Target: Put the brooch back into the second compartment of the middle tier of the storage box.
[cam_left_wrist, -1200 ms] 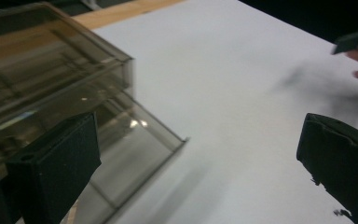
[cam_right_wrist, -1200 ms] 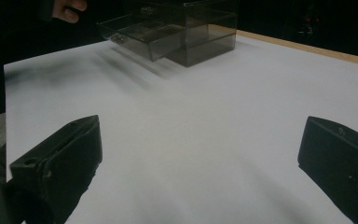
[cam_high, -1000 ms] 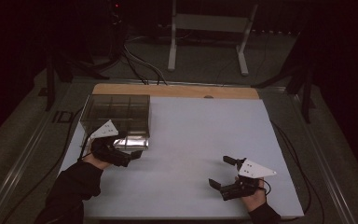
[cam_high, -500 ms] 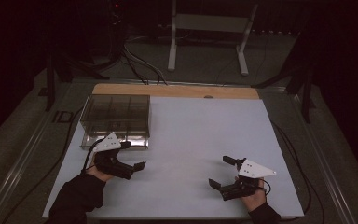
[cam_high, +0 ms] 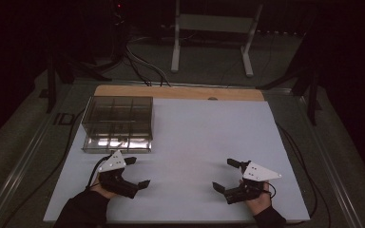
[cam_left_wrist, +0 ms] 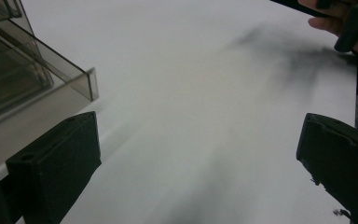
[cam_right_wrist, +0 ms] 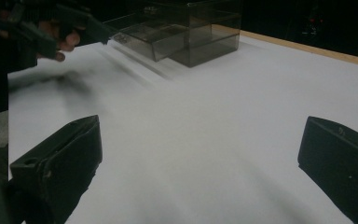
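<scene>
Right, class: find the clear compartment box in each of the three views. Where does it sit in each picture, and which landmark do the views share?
High view: the clear compartment box sits at the left rear of the white table, beyond the left gripper.
Left gripper view: upper left, one corner showing.
Right gripper view: top centre.
Shared landmark: the white table.
</scene>
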A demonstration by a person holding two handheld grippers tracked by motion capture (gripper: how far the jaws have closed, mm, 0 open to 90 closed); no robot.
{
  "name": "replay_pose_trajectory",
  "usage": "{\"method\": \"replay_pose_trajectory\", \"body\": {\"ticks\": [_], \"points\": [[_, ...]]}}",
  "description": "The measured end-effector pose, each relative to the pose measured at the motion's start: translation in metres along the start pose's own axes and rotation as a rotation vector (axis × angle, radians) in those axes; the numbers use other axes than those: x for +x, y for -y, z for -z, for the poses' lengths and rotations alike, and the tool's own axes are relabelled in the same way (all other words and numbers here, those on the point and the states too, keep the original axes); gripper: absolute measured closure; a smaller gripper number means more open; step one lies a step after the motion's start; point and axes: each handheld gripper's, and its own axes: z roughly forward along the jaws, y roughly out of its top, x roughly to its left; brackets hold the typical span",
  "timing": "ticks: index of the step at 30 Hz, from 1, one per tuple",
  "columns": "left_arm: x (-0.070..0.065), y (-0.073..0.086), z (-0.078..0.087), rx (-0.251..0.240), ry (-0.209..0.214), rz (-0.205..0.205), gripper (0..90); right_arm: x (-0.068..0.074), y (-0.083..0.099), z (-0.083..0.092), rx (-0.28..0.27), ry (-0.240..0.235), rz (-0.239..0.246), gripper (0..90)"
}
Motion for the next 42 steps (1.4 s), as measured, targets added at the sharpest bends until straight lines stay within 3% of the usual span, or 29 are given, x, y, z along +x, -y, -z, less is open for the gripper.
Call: {"method": "replay_pose_trajectory", "body": {"ticks": [6, 17, 23, 25, 27, 42], "points": [[0.0, 0.016, 0.005, 0.016, -0.016, 0.02, 0.3, 0.0, 0.0, 0.0, 0.001, -0.002, 0.001, 0.0], [0.006, 0.035, 0.023, -0.002, -0.065, 0.066, 0.3, 0.0, 0.0, 0.0, 0.005, -0.006, -0.001, 0.0], [0.009, 0.041, 0.032, -0.024, -0.089, 0.085, 0.3, -0.001, 0.0, 0.0, 0.002, -0.005, -0.002, 0.0], [0.009, 0.043, 0.034, -0.069, -0.093, 0.09, 0.3, -0.001, 0.001, 0.0, 0.007, -0.007, -0.001, 0.0], [0.01, 0.043, 0.033, -0.08, -0.092, 0.097, 0.3, -0.001, 0.001, 0.0, 0.007, -0.008, -0.002, 0.0], [0.01, 0.04, 0.034, -0.087, -0.108, 0.096, 0.3, -0.002, 0.001, -0.002, 0.012, -0.009, -0.006, 0.0]]}}
